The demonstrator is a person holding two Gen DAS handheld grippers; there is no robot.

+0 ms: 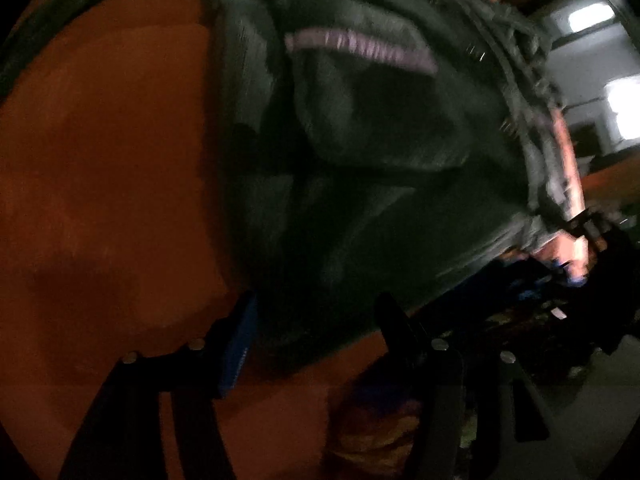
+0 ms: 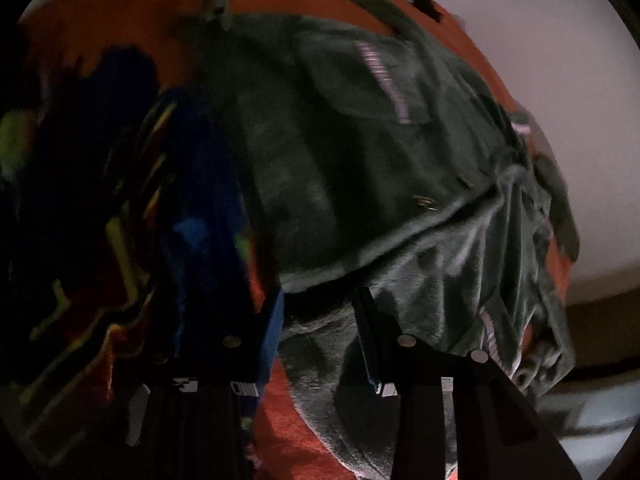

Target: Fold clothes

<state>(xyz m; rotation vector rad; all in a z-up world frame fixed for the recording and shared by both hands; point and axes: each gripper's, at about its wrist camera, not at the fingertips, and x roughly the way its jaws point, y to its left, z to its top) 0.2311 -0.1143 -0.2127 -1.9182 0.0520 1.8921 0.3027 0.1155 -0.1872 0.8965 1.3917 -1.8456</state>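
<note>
While the dark green garment (image 1: pixel 360 152) lies spread and rumpled on the orange table (image 1: pixel 112 152), the left gripper (image 1: pixel 316 332) hovers released over its edge. The right gripper (image 2: pixel 320 320), jaws parted, has cloth between them; a grip cannot be told. Soft, limp and light, it should be pinched at a hem or corner.

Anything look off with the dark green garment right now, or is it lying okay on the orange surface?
The dark green garment lies rumpled, not flat, on the orange surface: one edge is bunched into folds near the right claw. A dark multicoloured cloth sits beside it. No damage is visible, though both views are blurred.
</note>
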